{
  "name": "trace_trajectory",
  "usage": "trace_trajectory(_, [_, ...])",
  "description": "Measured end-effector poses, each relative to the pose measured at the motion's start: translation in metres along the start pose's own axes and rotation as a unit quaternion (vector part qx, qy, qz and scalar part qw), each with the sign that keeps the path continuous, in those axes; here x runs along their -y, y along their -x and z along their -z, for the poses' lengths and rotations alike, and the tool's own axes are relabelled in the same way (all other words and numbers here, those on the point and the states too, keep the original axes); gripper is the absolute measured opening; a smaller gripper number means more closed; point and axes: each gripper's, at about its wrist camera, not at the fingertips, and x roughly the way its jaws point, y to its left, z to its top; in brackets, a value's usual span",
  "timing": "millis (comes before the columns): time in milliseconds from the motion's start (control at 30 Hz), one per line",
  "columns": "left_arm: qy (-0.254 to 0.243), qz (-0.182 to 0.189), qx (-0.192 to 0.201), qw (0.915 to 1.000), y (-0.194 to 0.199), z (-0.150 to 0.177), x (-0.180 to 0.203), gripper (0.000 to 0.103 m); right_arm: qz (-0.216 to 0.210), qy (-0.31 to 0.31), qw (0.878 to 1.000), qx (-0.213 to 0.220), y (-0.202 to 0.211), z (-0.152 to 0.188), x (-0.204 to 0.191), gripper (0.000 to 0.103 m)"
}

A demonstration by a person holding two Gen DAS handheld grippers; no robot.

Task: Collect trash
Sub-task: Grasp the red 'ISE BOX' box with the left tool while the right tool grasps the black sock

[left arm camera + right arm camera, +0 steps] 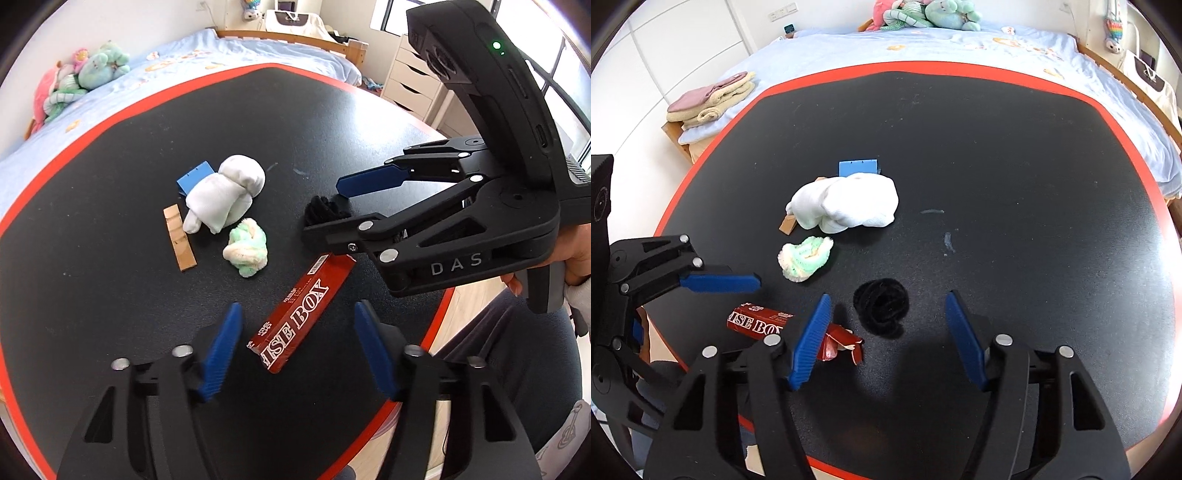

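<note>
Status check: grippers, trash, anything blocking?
Left gripper open over red box. Right gripper open, straddling black bundle. Nothing held. Path unobstructed.
</note>
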Motion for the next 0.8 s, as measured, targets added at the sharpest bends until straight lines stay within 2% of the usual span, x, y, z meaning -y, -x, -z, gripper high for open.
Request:
trace_trajectory(67, [-0.001, -0.003, -0.003, 1.0000, -0.001, 0.001, 0.001, 0.041, -0.001, 0.006, 1.000, 0.000, 0.000, 0.000, -0.001, 0.052])
trace_trajectory(100, [-0.002, -0.003, -0.005, 1.0000, -0.002, 0.001, 0.003, 0.036, 0.000, 0.010, 1.000, 0.000, 0.000, 0.000, -0.002, 0.045])
trace_trajectory(233, [-0.001, -0.002, -0.007, 1.0000, -0.001, 0.002, 0.002, 0.030, 0.001, 0.014, 1.000, 0.000, 0.001, 0.002, -0.002, 0.024])
trace_trajectory(267, [0.000, -0.001, -0.007, 1.0000, -0.001, 0.002, 0.002, 0.029, 0.001, 0.014, 1.000, 0.000, 0.001, 0.003, -0.002, 0.024])
trace_trajectory(333, [0.000, -0.002, -0.008, 1.0000, -0.001, 0.003, 0.003, 0.019, 0.003, 0.014, 1.000, 0.002, 0.003, 0.003, -0.001, 0.022])
trace_trajectory(400, [0.004, -0.004, -0.009, 0.9999, 0.001, 0.004, 0.004, 0.015, 0.004, 0.011, 1.000, 0.006, 0.007, 0.005, 0.001, 0.022])
trace_trajectory(800, [0.031, -0.004, 0.010, 0.9995, 0.032, 0.011, 0.015, 0.014, 0.003, 0.000, 0.999, 0.042, 0.054, 0.023, -0.006, 0.022])
